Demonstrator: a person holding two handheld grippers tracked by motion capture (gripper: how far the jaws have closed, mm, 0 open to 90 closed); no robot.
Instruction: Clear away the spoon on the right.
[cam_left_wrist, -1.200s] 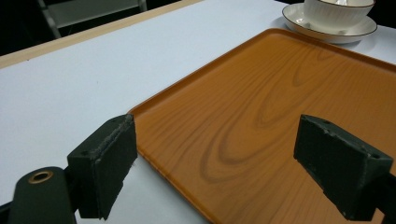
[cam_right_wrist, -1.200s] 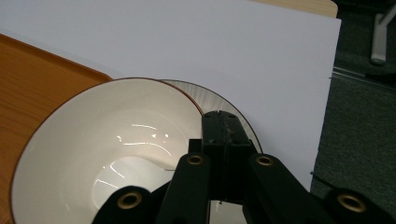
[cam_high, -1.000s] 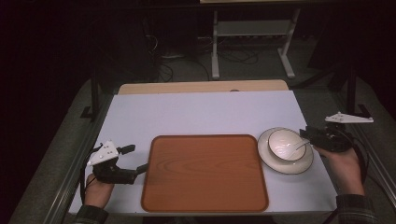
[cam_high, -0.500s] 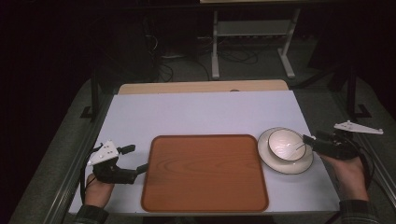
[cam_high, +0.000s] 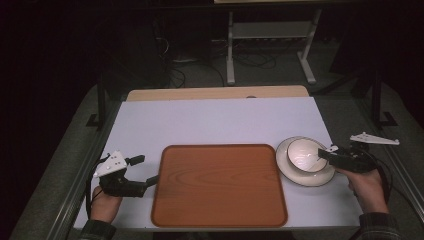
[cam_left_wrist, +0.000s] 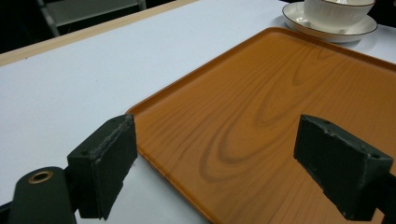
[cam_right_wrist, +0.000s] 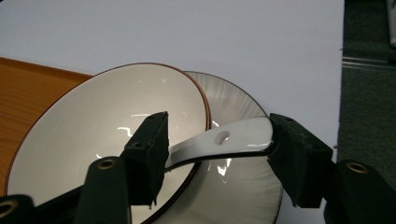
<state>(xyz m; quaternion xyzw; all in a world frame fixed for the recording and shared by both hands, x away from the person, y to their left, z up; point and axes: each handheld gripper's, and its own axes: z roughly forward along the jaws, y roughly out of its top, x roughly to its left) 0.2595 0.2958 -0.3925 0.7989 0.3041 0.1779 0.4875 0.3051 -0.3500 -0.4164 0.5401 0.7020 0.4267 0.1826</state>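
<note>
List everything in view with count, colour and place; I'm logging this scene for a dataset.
tray: 1, orange-brown wood grain, middle of the table's near half
plate: 1, white with dark rim, right of the tray
bowl: 1, white with brown rim, on the plate
spoon: 1, white, lying in the bowl, its handle out over the rim, between the right tool's jaws
table: 1, white top, wooden strip along the far edge
rack: 1, white, on the floor beyond the table
left tool: 1, black, open, at the tray's left edge
right tool: 1, black, jaws apart around the spoon handle
hands: 2, at the near edge
</note>
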